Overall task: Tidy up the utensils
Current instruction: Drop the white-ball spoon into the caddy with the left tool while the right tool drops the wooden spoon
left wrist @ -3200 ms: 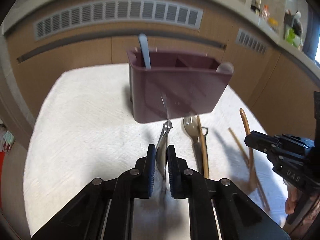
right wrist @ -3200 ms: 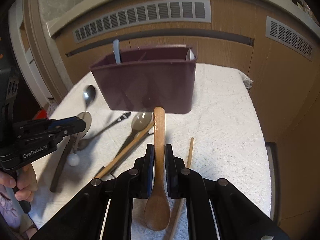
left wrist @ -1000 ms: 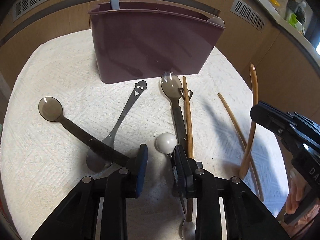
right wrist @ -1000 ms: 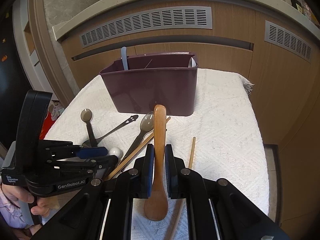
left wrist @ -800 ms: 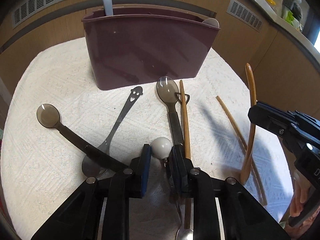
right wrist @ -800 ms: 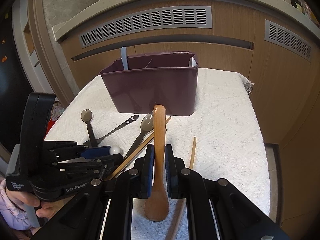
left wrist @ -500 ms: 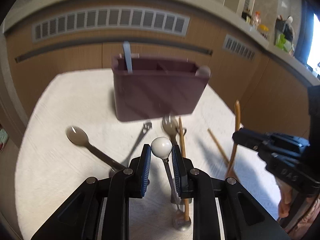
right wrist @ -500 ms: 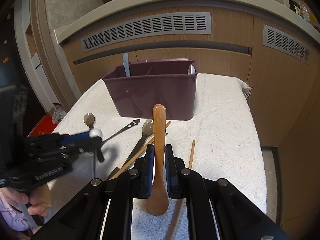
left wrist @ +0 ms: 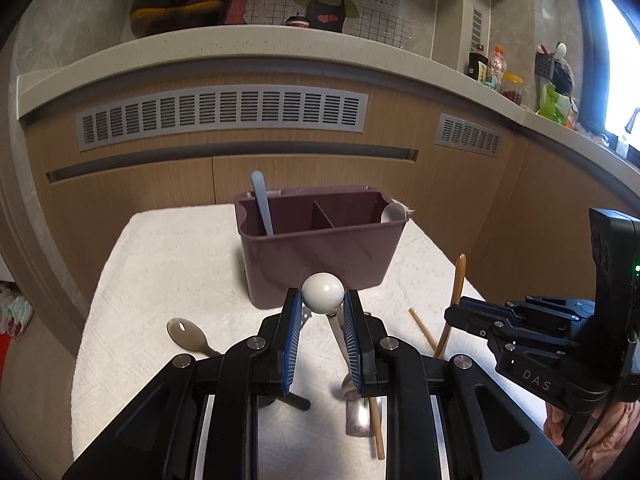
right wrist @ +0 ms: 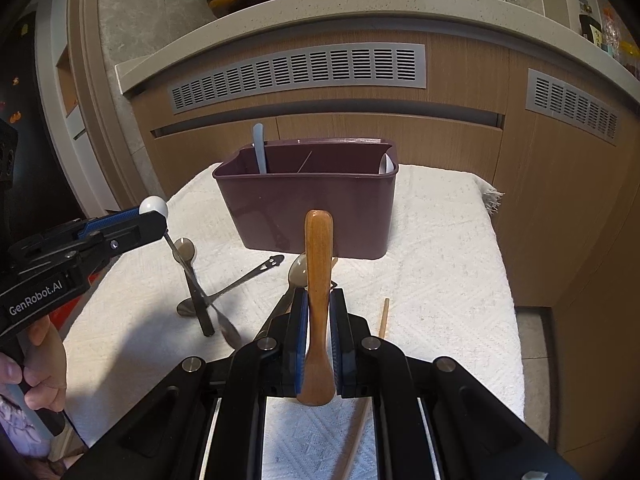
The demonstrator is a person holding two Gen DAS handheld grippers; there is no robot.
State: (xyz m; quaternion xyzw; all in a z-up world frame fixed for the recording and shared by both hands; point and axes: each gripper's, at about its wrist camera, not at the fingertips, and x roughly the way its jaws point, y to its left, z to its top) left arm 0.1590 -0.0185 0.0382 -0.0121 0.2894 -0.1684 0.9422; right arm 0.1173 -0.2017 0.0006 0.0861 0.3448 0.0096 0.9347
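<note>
A maroon divided holder (left wrist: 320, 256) (right wrist: 304, 208) stands at the back of the white towel (left wrist: 168, 264). A pale blue utensil (left wrist: 260, 200) leans in its left compartment and a white spoon (left wrist: 394, 214) in its right. My left gripper (left wrist: 320, 308) (right wrist: 152, 216) is shut on the white ball end (left wrist: 322, 298) of a metal spoon, whose shaft hangs down above the towel. To its right, my right gripper (right wrist: 319, 294) (left wrist: 452, 314) is shut on a wooden spoon (right wrist: 318, 280) with the handle pointing up at the holder.
On the towel lie a dark translucent spoon (right wrist: 186, 250), a metal spoon with a smiley handle (right wrist: 248, 276), a grey spoon (right wrist: 298, 272) and wooden chopsticks (right wrist: 384, 316). Wooden cabinets with vents (left wrist: 224, 114) rise behind the table. The towel's right edge (right wrist: 508, 280) drops to the floor.
My left gripper closed on the white ball and rose, lifting that spoon off the towel and tilting up toward the holder. The right gripper stayed put with the wooden spoon.
</note>
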